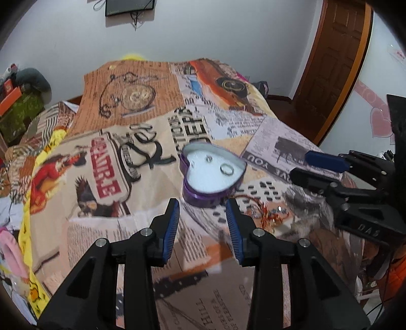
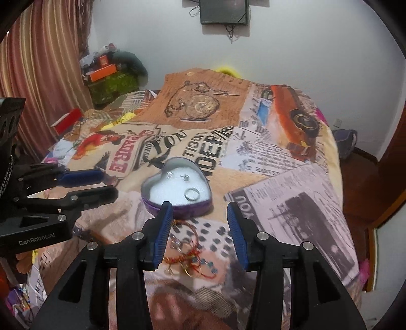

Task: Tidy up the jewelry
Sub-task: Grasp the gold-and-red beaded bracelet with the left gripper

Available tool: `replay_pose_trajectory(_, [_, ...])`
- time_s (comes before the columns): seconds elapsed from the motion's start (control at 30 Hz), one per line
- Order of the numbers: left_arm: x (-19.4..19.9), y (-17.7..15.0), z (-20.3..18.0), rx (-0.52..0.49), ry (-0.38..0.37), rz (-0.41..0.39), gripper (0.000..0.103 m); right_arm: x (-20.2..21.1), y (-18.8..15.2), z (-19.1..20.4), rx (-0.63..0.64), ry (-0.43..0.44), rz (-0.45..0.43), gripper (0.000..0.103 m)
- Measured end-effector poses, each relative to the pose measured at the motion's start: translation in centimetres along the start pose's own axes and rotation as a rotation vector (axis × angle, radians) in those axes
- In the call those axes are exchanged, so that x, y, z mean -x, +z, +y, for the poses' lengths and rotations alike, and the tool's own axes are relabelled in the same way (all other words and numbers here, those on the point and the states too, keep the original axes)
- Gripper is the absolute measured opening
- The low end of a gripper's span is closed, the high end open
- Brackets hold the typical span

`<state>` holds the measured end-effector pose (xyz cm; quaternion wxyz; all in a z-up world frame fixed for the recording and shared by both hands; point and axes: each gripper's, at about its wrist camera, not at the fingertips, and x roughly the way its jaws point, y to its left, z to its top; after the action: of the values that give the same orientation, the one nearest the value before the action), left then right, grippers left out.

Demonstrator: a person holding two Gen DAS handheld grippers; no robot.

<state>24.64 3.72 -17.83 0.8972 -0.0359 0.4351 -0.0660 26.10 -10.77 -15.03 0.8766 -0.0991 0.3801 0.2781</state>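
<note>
The left finger of the right gripper is covering part of the tangled bracelets, which are blurring into a knot too fine to count. In the heart-shaped box, two small pieces are staying too tiny to name. The wall screen is running off the top edge.

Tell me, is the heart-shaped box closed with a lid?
No, the heart-shaped box stands open, with a ring lying on its white lining.
</note>
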Motion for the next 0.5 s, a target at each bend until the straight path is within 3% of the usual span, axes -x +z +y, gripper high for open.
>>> replay_pose_trajectory(0.5, [-4.6, -2.0, -2.7, -0.009, -0.024, 0.083, 0.037, -0.2, -4.4, -3.2, -0.060, -0.019, 0.084, 0.041])
